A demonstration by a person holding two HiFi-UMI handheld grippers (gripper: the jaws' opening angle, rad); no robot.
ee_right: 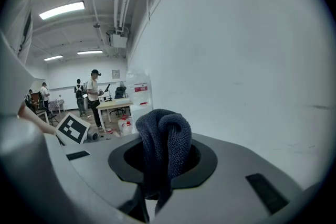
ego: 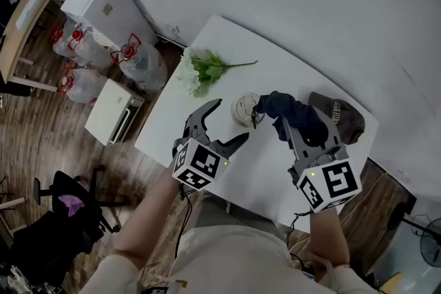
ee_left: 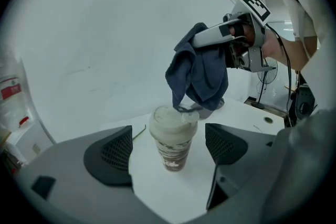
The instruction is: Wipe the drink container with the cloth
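A paper drink cup with a pale lid stands upright on the white table. In the left gripper view the cup sits between the two dark pads with a gap on each side. My left gripper is open around it and does not touch it. My right gripper is shut on a dark blue cloth. The cloth hangs just above the lid and its lowest fold reaches the rim. In the right gripper view the bunched cloth fills the jaws.
A bunch of green and white flowers lies on the table's far left part. A dark cap lies to the right of the cloth. On the floor to the left are water jugs, a white box and a black chair.
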